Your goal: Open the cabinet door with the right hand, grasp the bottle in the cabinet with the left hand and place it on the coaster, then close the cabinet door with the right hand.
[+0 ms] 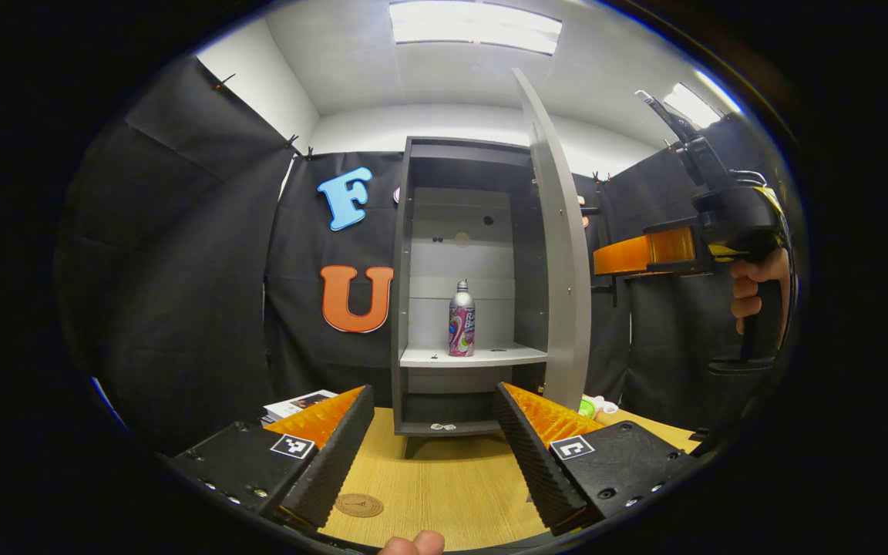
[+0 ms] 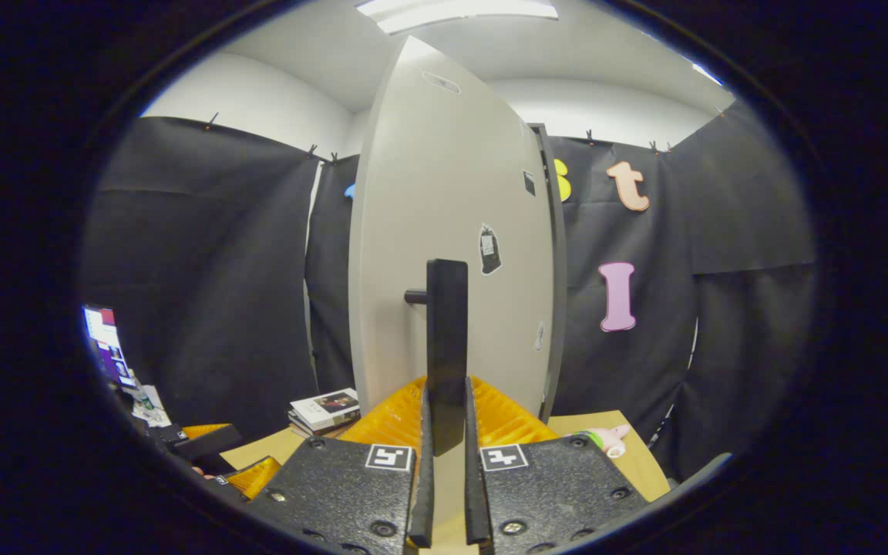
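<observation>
The grey cabinet (image 1: 413, 270) stands open on the wooden table (image 1: 452, 486). A pink and white bottle (image 1: 461, 319) stands upright on its middle shelf. The door (image 1: 563, 270) is swung out to the right. A round brown coaster (image 1: 359, 505) lies on the table near my left gripper (image 1: 436, 432), which is open, low over the table and well short of the bottle. In the right gripper view my right gripper (image 2: 445, 405) is shut on the black door handle (image 2: 446, 339) of the door (image 2: 452, 216). In the left gripper view the right gripper (image 1: 644, 254) sits beside the door, held by a hand (image 1: 752, 289).
A stack of books (image 2: 326, 408) lies on the table left of the cabinet. A small pink and green toy (image 2: 604, 438) sits to its right. A lit screen (image 2: 105, 339) shows at the far left. Black cloth walls close in the booth.
</observation>
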A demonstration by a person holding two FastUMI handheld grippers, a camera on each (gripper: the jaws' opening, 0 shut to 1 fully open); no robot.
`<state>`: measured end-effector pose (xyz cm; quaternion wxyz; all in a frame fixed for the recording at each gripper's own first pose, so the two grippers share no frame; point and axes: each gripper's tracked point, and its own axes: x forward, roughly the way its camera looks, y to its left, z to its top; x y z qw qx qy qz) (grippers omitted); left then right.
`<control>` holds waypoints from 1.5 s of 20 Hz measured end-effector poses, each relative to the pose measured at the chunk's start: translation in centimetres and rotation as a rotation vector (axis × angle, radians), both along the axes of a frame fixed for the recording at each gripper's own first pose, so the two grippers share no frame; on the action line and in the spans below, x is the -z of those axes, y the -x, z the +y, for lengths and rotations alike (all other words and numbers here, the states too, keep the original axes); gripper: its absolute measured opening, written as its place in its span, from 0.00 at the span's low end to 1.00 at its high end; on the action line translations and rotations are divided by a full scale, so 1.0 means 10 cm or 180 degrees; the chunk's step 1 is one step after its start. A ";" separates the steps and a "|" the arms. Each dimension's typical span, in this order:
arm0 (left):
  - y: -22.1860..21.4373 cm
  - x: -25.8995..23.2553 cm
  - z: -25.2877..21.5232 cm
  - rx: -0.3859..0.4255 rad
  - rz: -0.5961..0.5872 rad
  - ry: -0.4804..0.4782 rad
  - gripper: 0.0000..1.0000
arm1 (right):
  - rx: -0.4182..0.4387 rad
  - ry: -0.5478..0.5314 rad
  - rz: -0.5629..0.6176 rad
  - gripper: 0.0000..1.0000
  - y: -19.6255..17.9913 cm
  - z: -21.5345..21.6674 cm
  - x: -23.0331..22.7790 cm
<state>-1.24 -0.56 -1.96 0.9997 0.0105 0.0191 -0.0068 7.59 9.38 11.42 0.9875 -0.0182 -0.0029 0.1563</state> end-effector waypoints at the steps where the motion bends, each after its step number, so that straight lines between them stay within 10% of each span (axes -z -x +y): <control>1: 0.00 -0.01 -0.03 0.0017 -0.0005 -0.0003 0.95 | 0.0050 0.0037 -0.0029 0.17 0.01 -0.07 0.00; 20: -0.04 0.13 -0.32 0.0162 0.0092 -0.0063 0.95 | 0.0855 -0.0043 -0.0081 0.04 0.14 -1.45 -0.02; 30: -0.09 0.19 -0.30 0.0146 0.0124 -0.0075 0.95 | 0.0841 -0.0136 -0.0166 0.04 0.39 -1.41 -0.01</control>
